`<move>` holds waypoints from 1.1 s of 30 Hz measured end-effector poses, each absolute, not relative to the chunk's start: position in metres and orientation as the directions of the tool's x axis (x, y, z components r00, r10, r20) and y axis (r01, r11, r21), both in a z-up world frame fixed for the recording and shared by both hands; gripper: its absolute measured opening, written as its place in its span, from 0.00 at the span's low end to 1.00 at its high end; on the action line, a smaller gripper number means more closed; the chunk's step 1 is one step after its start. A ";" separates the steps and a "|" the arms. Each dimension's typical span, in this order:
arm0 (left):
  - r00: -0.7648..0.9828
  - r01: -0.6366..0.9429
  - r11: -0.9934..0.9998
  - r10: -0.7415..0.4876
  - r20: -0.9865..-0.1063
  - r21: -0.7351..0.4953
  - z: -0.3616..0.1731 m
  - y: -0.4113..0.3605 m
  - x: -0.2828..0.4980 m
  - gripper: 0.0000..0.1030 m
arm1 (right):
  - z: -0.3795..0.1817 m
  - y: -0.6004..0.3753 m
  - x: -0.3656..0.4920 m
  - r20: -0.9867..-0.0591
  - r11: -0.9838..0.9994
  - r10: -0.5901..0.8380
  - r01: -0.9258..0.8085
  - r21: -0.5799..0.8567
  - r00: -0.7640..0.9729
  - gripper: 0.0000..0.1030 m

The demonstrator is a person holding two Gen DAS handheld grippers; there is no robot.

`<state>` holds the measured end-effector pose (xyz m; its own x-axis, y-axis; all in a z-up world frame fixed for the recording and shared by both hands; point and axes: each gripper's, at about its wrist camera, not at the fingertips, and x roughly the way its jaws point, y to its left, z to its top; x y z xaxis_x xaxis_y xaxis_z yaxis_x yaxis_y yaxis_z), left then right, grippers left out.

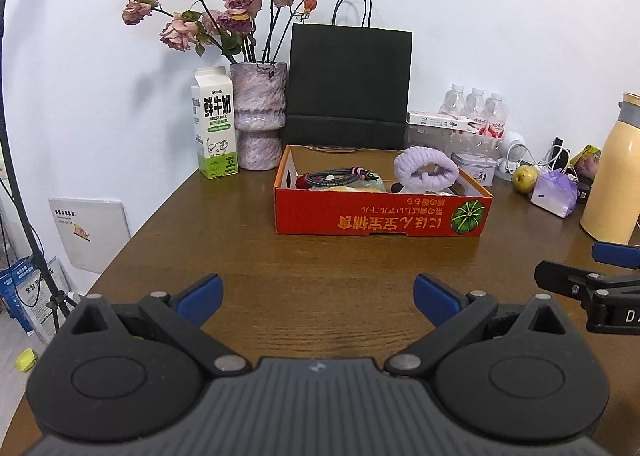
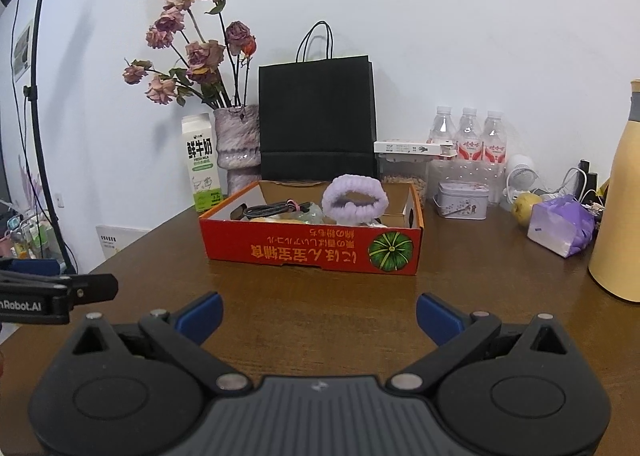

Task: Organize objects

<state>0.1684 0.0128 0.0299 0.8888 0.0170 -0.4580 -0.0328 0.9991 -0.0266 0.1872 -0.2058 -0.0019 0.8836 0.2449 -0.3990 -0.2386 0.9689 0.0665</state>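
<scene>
A brown wooden table [image 1: 320, 264] held a red box [image 1: 382, 212], its long side facing both spread, empty grippers: left gripper [image 1: 318, 294], right gripper [image 2: 319, 314]; a lavender headband [image 2: 355, 198] lay inside.

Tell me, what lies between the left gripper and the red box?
Nothing: only bare brown table lies between the open left gripper and the red box, as the left wrist view shows.

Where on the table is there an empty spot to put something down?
The widest bare patch of the table lies between the red box and the two open grippers, left gripper and right gripper. It's crowded behind the box and on the right, around the bottles, tin and yellow jug.
</scene>
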 end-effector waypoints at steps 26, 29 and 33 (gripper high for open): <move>0.890 -0.026 0.999 0.012 -0.455 -0.024 0.032 0.007 0.153 1.00 | 0.001 -0.209 0.173 -0.392 0.969 0.243 -0.237 0.064 0.887 1.00; 0.890 -0.027 0.999 0.013 -0.455 -0.024 0.032 0.006 0.153 1.00 | 0.001 -0.209 0.173 -0.392 0.969 0.243 -0.237 0.064 0.887 1.00; 0.890 -0.026 0.999 0.012 -0.456 -0.024 0.032 0.007 0.153 1.00 | 0.001 -0.210 0.172 -0.392 0.969 0.243 -0.237 0.064 0.887 1.00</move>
